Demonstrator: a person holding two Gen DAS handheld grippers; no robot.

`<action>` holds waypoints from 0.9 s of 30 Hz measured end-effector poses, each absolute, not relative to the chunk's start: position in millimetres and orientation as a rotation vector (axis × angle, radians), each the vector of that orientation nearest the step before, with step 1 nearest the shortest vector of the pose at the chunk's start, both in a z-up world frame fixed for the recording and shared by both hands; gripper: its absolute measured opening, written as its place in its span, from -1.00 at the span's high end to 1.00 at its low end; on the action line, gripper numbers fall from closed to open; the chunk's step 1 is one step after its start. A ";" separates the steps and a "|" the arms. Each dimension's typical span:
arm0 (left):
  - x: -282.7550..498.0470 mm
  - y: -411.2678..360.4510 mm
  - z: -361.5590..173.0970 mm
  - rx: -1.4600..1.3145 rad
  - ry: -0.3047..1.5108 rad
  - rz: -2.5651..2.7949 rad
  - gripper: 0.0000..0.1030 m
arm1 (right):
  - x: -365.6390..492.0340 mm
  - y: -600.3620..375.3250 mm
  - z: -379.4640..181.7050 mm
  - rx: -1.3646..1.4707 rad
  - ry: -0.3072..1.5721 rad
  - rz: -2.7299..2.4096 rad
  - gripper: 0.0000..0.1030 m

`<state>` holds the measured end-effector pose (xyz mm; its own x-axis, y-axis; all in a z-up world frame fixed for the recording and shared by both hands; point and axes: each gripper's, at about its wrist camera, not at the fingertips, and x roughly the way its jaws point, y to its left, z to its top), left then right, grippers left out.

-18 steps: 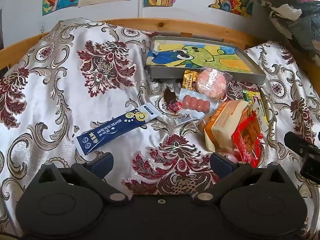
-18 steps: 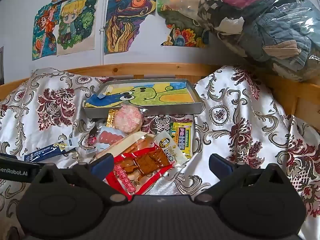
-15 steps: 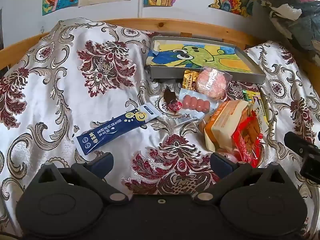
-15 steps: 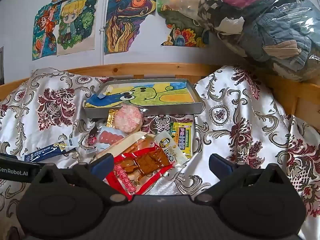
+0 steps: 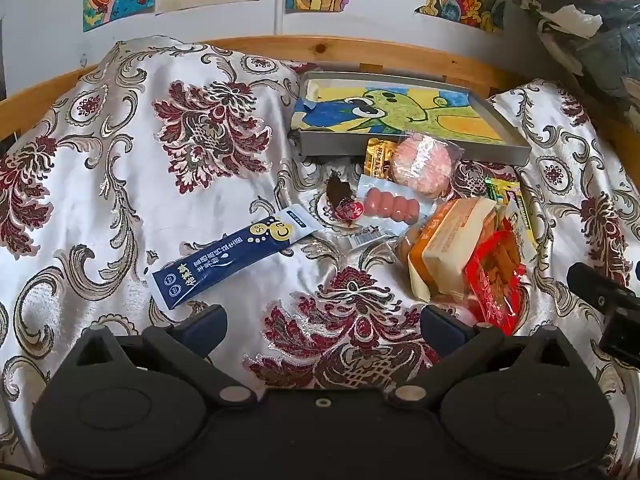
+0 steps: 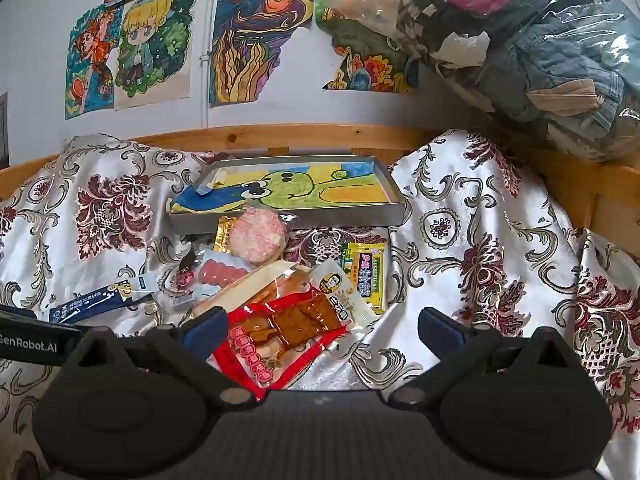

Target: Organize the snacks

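Several crinkly snack packets [image 6: 280, 316], shallow grey tray [image 6: 280, 222], glossy brocade cloth [image 5: 120, 184]

Gold packet [image 5: 376, 154] half hidden under pink snack [image 5: 424, 162].

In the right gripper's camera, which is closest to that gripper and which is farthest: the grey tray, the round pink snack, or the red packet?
1. The red packet, right by the right gripper, between its open fingers.
2. The round pink snack, farther up the cloth, left of centre.
3. The grey tray, farthest, against the wooden rail.

Soft even daylight, sharp focus, faint sheen on the bedspread [image 5: 120, 208] (fisheye-bent edges, dark corners).
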<state>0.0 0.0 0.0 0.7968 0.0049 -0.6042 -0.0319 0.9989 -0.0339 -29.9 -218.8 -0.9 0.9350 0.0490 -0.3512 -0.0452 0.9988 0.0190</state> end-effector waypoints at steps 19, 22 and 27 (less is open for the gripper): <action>-0.9 -4.8 -2.4 -0.037 0.650 0.022 -0.98 | -30.4 -218.6 0.6 0.011 0.361 0.049 -0.99; 1.0 -4.6 -2.3 -0.036 0.651 0.022 -0.98 | -30.4 -218.6 1.2 0.011 0.361 0.050 -1.00; 1.1 -4.9 -2.7 -0.036 0.650 0.022 -0.98 | -30.7 -219.1 -1.3 0.009 0.362 0.051 -1.00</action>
<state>1.1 -4.9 -2.7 0.7957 0.0091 -0.6056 -0.0317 0.9991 -0.0266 -30.7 -219.1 -1.3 0.9341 0.0516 -0.3533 -0.0483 0.9987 0.0180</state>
